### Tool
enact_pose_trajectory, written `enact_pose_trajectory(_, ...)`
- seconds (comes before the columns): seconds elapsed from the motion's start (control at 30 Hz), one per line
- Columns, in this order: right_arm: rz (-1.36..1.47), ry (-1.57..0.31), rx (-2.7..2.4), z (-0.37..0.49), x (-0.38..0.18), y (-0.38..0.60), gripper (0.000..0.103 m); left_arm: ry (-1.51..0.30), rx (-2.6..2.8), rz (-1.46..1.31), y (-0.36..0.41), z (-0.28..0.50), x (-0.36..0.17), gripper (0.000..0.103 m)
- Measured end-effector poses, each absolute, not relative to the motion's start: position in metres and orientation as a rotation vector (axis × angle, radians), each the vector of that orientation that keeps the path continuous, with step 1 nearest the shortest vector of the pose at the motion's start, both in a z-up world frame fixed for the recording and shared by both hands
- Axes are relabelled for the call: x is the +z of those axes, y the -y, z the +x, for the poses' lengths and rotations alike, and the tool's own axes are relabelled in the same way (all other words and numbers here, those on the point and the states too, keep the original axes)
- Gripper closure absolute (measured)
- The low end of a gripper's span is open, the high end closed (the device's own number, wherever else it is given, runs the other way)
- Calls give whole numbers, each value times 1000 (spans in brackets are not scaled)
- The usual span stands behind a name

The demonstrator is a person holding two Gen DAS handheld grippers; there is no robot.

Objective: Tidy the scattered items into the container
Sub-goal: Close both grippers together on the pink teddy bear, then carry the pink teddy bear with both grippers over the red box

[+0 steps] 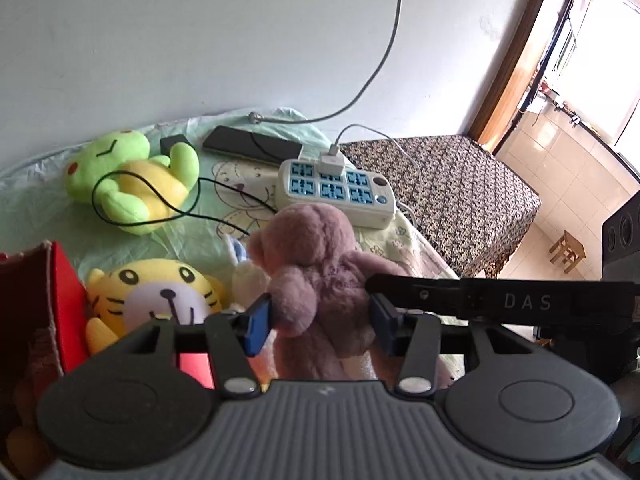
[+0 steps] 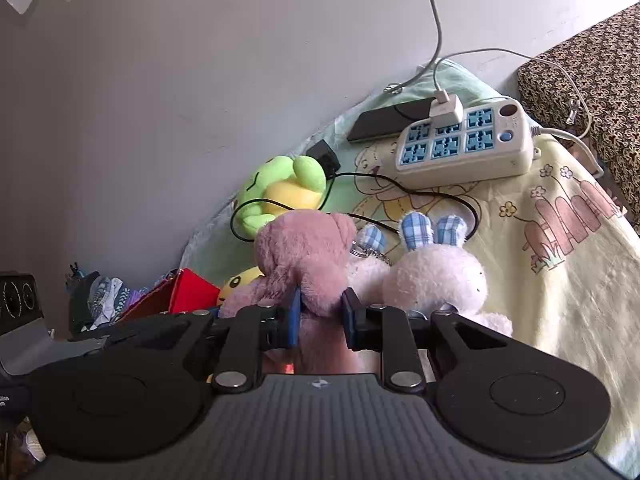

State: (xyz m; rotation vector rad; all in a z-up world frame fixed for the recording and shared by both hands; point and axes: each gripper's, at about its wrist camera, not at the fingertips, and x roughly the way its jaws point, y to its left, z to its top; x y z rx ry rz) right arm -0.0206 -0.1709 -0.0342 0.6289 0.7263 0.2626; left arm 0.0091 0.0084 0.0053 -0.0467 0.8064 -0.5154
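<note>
Both grippers clamp the same mauve plush bear (image 1: pixel 316 280). The left gripper (image 1: pixel 320 326) has its blue pads pressed into the bear's body from either side, and the right gripper (image 2: pixel 320 318) has its jaws pinched narrow on a fold of the bear's plush, below the head. The bear stands roughly upright between the left jaws, long axis running up and away from them, head topmost and turned to the left of the jaws.

Left of the left jaws lies a yellow tiger plush (image 1: pixel 160 296), face up, hard against the red cardboard box (image 1: pixel 60 304), whose open edge sits at the far left. Beyond those jaws and to the left, a green frog plush (image 1: pixel 128 176) lies on its back with a thin black cable (image 1: pixel 120 216) looped over it. Straight beyond the jaws is a white power strip (image 1: pixel 336 192) with a charger plugged in, and a dark phone (image 1: pixel 252 146) behind it, close to the wall.

Just right of the right jaws a white rabbit plush (image 2: pixel 436 276) with blue checked ears touches the bear. Right of it the pale printed bedsheet (image 2: pixel 560 280) lies bare to the bed's edge.
</note>
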Motion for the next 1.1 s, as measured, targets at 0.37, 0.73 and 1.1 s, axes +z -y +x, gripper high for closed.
enact_pose_trajectory(0.37, 639, -646, 431, -7, -7, 130, 81, -692, -367, -61, -62, -9, 45, 53)
enact_pose_trajectory(0.73, 550, -681, 683, 30, 4, 28, 81, -664, -107, -127, -159, -29, 55, 53)
enact_pose_trajectory(1.1, 563, -867, 743, 67, -35, -69, 83, -724, 71, -157, -242, -31, 21, 71)
